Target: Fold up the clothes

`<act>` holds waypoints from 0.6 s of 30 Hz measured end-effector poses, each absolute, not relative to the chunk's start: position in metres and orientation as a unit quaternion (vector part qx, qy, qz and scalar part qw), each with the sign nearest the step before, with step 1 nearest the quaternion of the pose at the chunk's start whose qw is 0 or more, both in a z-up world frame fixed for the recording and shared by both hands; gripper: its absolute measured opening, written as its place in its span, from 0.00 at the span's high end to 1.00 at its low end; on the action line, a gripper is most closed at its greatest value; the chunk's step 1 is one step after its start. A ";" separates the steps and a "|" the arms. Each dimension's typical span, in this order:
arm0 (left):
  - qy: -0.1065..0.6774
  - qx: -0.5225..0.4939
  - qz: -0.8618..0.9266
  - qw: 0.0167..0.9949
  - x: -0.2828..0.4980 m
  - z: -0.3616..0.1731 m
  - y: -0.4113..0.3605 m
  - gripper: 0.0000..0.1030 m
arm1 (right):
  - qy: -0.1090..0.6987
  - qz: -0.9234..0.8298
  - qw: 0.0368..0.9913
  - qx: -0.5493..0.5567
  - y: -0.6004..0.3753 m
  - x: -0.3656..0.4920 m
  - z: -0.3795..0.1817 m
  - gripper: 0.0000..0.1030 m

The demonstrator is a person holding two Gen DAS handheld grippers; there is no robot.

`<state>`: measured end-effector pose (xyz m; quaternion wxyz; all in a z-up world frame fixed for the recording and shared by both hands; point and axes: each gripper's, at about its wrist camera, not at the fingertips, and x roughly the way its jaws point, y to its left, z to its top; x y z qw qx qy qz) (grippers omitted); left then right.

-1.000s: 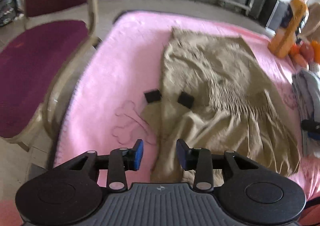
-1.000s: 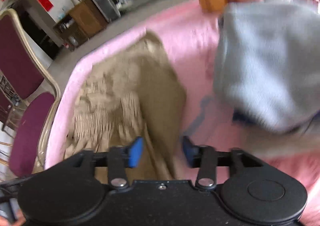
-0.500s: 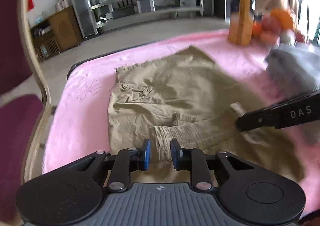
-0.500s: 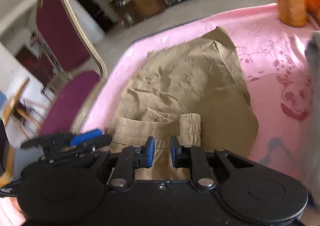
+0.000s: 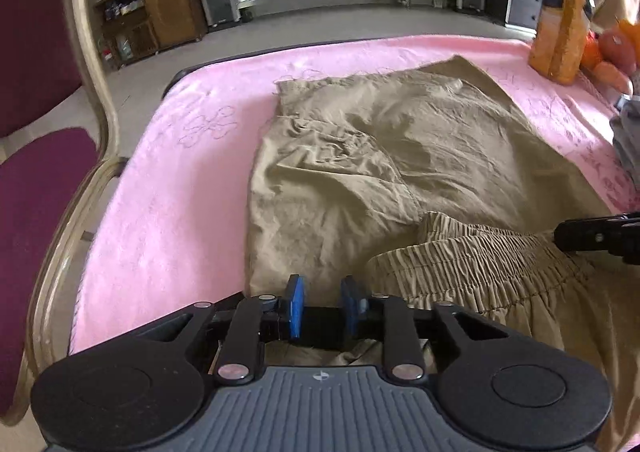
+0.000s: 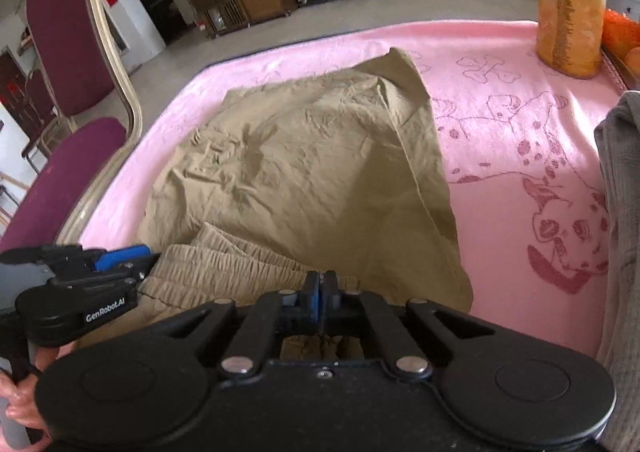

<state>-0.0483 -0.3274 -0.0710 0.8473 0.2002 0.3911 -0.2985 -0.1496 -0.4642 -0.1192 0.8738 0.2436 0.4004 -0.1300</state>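
Khaki shorts [image 5: 392, 156] lie spread on a pink blanket [image 5: 180, 188]; they also show in the right wrist view [image 6: 312, 172]. Their gathered elastic waistband [image 5: 480, 264] is at the near edge, lifted and bunched. My left gripper [image 5: 322, 306] sits at the waistband's left end, jaws a small gap apart with khaki cloth between and under them. My right gripper [image 6: 320, 292] is shut on the waistband [image 6: 240, 268] at its right end. The left gripper also shows in the right wrist view [image 6: 120, 256], the right one in the left wrist view [image 5: 600, 238].
A maroon chair [image 5: 36, 172] stands at the table's left edge. An orange bottle [image 6: 568, 8] and orange fruit [image 5: 612, 48] stand at the far right. A grey garment [image 6: 624, 212] lies on the right side of the blanket.
Both grippers came down to the near waistband edge and closed on it. The right gripper's jaws went from a small gap to fully shut; the waistband is now lifted.
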 end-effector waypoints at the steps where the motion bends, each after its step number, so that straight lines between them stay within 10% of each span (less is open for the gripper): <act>1: 0.393 0.193 -0.296 0.849 -0.049 -0.067 -0.323 0.71 | 0.390 -0.133 0.876 0.250 -0.465 -0.154 -0.114 0.91; 18: 0.385 0.209 -0.395 0.808 -0.065 -0.063 -0.370 0.64 | 0.315 -0.083 0.827 0.459 -0.531 -0.144 -0.119 0.81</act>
